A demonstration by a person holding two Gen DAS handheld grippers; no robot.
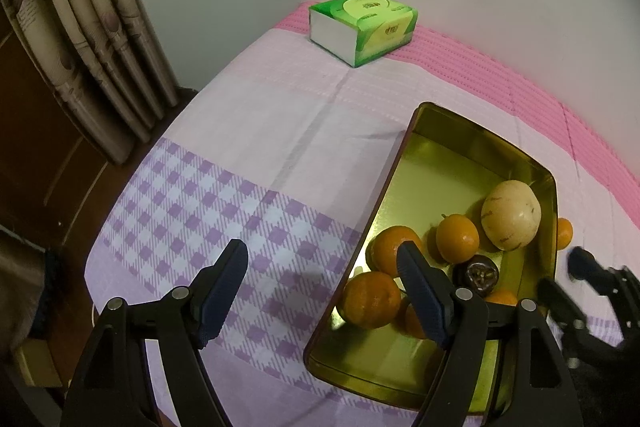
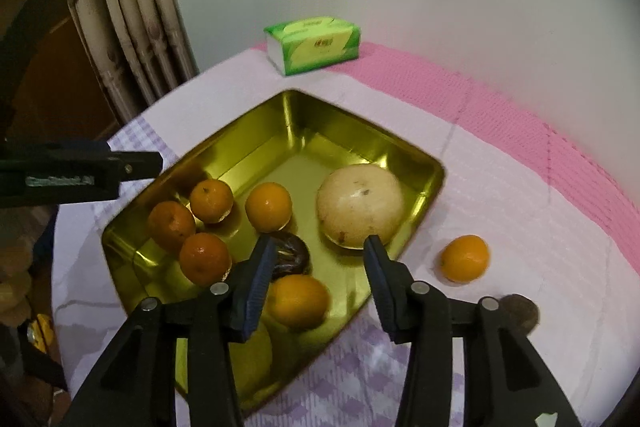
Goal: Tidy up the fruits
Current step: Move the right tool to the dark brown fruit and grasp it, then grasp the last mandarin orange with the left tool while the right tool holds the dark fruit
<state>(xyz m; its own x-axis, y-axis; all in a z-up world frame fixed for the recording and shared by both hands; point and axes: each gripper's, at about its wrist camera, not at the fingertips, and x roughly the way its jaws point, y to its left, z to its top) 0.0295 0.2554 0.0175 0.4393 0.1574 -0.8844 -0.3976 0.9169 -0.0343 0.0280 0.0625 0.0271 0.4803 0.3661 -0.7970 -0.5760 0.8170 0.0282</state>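
A gold metal tray [image 2: 224, 147] on the checked cloth holds several oranges, a pale round melon [image 2: 360, 205] and a dark purple fruit [image 2: 294, 257]. My right gripper [image 2: 320, 247] hangs over the tray's near end, jaws apart. An orange [image 2: 296, 301] lies in the tray below them, with a gap to the right finger. One orange [image 2: 466, 258] and a brown fruit [image 2: 520, 313] rest on the cloth right of the tray. My left gripper [image 1: 322, 259] stands open, straddling the tray's [image 1: 440, 131] left rim with nothing held. The melon [image 1: 512, 215] lies at the tray's right side.
A green tissue pack [image 1: 362, 27] sits at the far edge of the table by the white wall. A curtain [image 1: 92, 39] hangs to the left, past the table's rounded edge. The pink strip of cloth [image 2: 520, 115] runs along the wall.
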